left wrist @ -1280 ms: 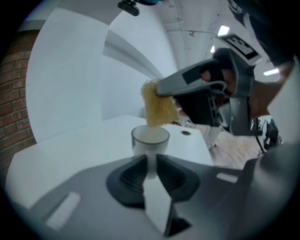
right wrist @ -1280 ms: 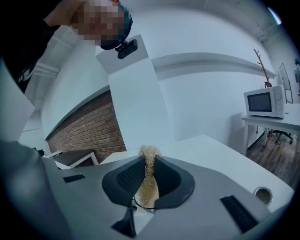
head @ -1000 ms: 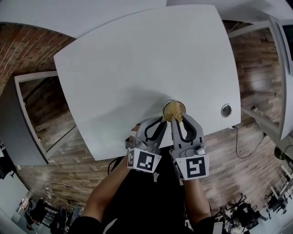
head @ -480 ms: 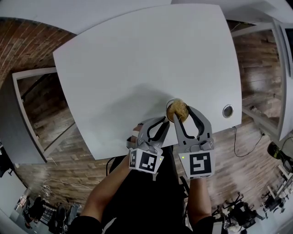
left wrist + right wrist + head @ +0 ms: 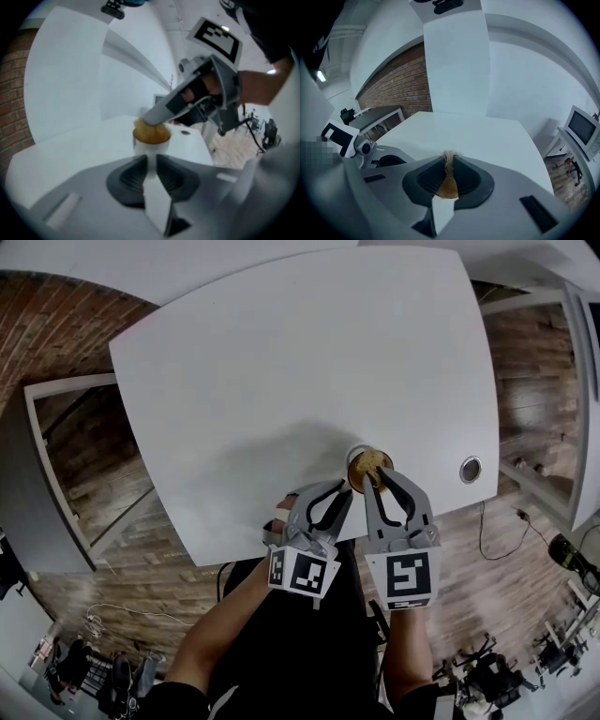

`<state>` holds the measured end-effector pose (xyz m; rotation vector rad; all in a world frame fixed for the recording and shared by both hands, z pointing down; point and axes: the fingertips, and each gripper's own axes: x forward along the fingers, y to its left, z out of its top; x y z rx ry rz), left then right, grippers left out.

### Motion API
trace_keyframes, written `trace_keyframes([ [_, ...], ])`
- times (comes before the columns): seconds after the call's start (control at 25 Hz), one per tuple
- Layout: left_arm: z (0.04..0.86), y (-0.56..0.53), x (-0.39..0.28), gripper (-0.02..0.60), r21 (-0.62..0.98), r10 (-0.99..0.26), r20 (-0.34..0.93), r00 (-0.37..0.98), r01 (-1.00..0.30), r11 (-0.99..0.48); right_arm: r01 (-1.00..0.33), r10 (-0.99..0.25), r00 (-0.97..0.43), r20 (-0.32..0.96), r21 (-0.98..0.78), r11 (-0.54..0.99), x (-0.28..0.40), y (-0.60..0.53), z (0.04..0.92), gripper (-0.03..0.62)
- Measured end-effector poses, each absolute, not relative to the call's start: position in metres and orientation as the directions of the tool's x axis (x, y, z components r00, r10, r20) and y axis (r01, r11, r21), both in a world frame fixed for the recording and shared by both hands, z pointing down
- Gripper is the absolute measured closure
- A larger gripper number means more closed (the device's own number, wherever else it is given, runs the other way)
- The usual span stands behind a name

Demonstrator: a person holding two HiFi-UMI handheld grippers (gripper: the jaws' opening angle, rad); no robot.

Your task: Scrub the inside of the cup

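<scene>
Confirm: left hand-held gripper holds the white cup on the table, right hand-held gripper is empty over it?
Not empty: the right gripper view shows the right hand-held gripper shut on a yellow-brown fibrous scrubber. The rest stands: the left hand-held gripper holds the white cup on the table, with the scrubber in its mouth.

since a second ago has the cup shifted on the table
No: the cup sits just as far left of the round grommet as before; only the camera drifted.

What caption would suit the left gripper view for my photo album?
Left tongs grip a white cup on the table while right tongs press a yellow scrubbing pad into it.
</scene>
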<state>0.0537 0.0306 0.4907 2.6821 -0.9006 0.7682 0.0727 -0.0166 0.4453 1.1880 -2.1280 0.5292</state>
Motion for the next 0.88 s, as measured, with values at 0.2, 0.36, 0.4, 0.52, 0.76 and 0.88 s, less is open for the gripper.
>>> trace_keyframes([
  [0.2,0.491,0.031,0.054,0.517,0.024,-0.504,0.545,0.670,-0.613,-0.790,-0.833,-0.524,-0.358,0.773,-0.010,0.554,0.069,-0.013,0.464,0.556],
  [0.36,0.491,0.031,0.054,0.517,0.019,-0.508,0.548,0.665,-0.616,-0.787,-0.816,-0.465,-0.313,0.828,0.016,0.578,0.068,-0.013,0.476,0.556],
  [0.4,0.491,0.031,0.055,0.517,0.015,-0.509,0.548,0.664,-0.616,-0.787,-0.810,-0.448,-0.297,0.843,0.025,0.586,0.068,-0.013,0.478,0.556],
  [0.52,0.491,0.031,0.054,0.517,0.009,-0.511,0.549,0.661,-0.617,-0.787,-0.788,-0.393,-0.261,0.882,0.040,0.614,0.067,-0.013,0.487,0.557],
  [0.76,0.491,0.032,0.053,0.517,0.004,-0.521,0.553,0.650,-0.627,-0.779,-0.760,-0.386,-0.290,0.876,0.035,0.649,0.065,-0.010,0.471,0.557],
  [0.88,0.492,0.032,0.054,0.518,0.004,-0.520,0.554,0.650,-0.626,-0.779,-0.770,-0.420,-0.319,0.850,0.026,0.637,0.071,-0.007,0.441,0.559],
])
